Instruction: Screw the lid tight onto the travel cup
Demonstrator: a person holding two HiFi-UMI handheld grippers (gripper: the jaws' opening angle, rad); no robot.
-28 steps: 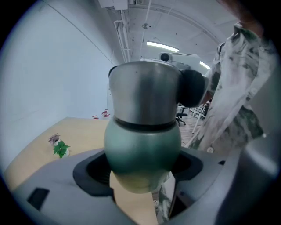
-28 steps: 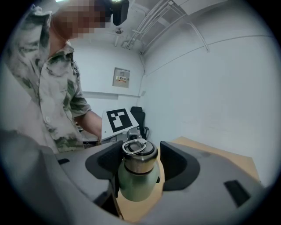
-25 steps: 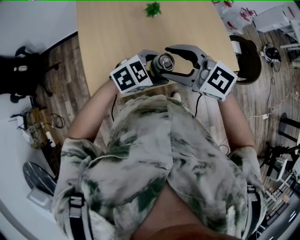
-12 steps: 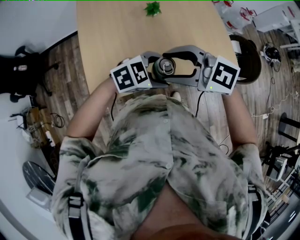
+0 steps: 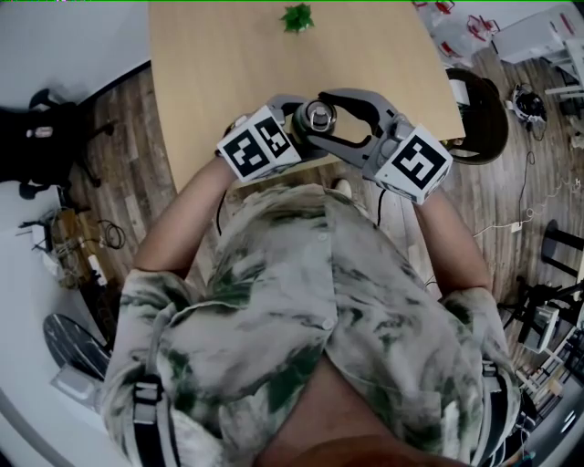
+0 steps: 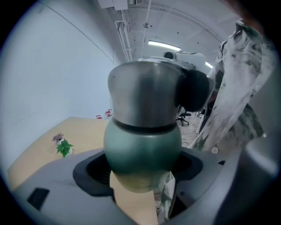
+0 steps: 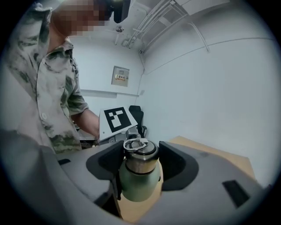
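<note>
Travel cup point(image 7: 139, 180), green-bodied, held clear of the table point(image 5: 228, 64) above its near edge, just in front of the person's patterned shirt point(image 5: 301, 310). The steel lid point(image 7: 140, 154), with a ring lying flat on top, sits on the cup's mouth; whether it is screwed fully home cannot be told. Left claw point(image 6: 142, 154): closed on the rounded green body, which fills the hollow between its jaws. Right claw point(image 7: 140, 151): reaches in from the opposite side with the lid between its jaws; these have just been closing and now meet the lid's sides. The two marker cubes flank the cup in the head view. A small green plant point(image 5: 297, 16) stands well apart at the table's far end. Wooden floor point(image 5: 119, 164) surrounds the table.
</note>
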